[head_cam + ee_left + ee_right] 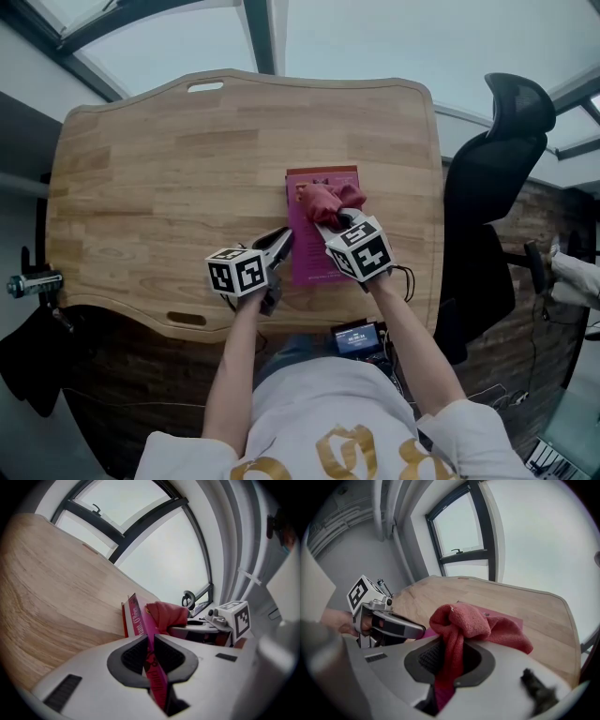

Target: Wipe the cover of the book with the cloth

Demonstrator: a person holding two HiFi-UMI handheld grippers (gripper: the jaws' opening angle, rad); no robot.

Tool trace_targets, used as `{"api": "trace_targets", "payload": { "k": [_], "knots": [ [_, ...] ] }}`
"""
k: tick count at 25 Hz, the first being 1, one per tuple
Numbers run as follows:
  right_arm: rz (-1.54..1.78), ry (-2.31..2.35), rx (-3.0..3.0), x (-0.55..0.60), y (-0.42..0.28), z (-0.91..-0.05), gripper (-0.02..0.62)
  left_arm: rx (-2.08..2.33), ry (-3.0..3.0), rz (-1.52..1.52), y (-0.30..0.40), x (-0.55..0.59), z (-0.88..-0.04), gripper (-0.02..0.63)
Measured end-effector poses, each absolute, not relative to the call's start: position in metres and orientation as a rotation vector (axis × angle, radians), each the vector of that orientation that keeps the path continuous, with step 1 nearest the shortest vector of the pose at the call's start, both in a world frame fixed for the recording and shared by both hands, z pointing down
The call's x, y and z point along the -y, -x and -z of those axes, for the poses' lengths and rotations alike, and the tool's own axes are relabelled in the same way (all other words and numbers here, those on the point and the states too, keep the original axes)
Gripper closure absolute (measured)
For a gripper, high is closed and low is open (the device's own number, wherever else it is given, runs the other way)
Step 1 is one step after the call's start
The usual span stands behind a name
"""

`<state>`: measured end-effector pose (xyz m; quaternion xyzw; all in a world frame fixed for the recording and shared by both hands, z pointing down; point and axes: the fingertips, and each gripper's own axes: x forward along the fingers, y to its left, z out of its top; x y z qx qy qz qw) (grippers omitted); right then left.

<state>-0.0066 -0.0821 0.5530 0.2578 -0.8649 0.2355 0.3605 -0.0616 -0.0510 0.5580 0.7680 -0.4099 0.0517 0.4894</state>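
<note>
Overhead, the pink book [314, 253] lies on the wooden desk [169, 187], toward my side. Left gripper view: my left gripper [150, 641] is clamped on the book's edge. Right gripper view: my right gripper [450, 654] pinches the red cloth [464, 620], which is bunched on the cover.

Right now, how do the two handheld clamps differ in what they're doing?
The left gripper pinches the book by its edge; the right gripper pinches a red cloth. The left gripper sits beside the book, the right gripper over its cover. Both are shut.
</note>
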Motion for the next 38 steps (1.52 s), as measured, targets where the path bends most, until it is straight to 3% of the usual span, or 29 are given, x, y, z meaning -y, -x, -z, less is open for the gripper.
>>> {"api": "trace_targets", "payload": {
  "k": [23, 38],
  "knots": [
    [-0.727, -0.713, 2.183, 0.030, 0.001, -0.552, 0.537, 1.032, -1.896, -0.243, 0.060, 0.049, -0.557, 0.557],
    [-0.507, -1.108, 2.305, -0.005, -0.025, -0.476, 0.537, 1.247, -2.190, -0.428, 0.061, 0.023, -0.485, 0.569]
  ]
}}
